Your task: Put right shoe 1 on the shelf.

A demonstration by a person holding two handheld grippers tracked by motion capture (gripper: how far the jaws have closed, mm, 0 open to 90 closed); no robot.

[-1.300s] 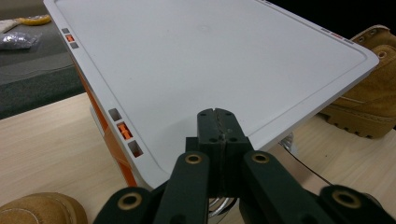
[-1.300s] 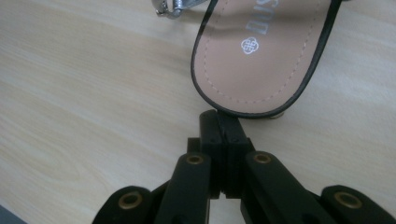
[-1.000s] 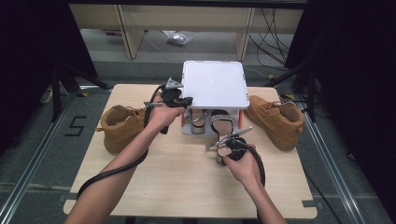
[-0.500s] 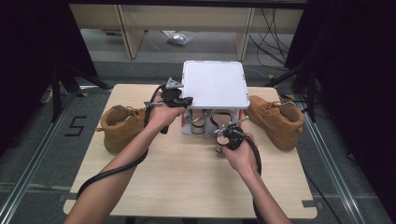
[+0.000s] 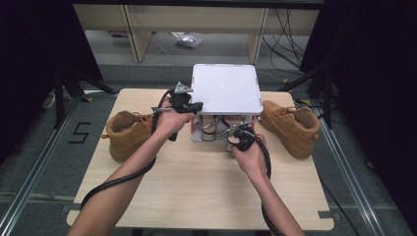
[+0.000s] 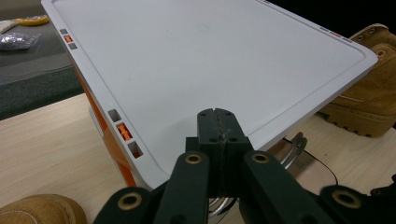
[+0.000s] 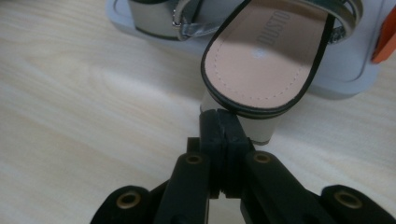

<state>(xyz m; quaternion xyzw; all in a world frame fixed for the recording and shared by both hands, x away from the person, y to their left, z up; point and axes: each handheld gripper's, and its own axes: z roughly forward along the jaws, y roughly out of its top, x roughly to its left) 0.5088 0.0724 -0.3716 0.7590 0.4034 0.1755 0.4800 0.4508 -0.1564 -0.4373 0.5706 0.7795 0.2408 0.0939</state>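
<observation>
A white two-tier shoe rack (image 5: 226, 88) stands at the back middle of the wooden table. In the left gripper view its flat top panel (image 6: 210, 56) lies under my left gripper (image 6: 218, 114), shut and empty over the panel's near corner. In the high view that left gripper (image 5: 189, 105) sits at the rack's front left corner. A strappy sandal (image 7: 266, 51) with a tan insole pokes heel-first out of the lower shelf (image 7: 345, 70). My right gripper (image 7: 219, 116) is shut, its tip against the sandal's block heel (image 7: 257, 129); from above, the right gripper (image 5: 232, 134) is at the rack's front.
A tan suede boot (image 5: 125, 132) lies left of the rack and its pair (image 5: 290, 123) lies right of it. Orange clips (image 6: 123, 132) line the rack's side. Bare table top (image 5: 196, 187) stretches toward the person. Shelving and cables stand beyond the table.
The right hand has moved away from the person toward the rack, bringing its gripper up to the sandal's heel. The left hand has stayed at the rack's corner.
</observation>
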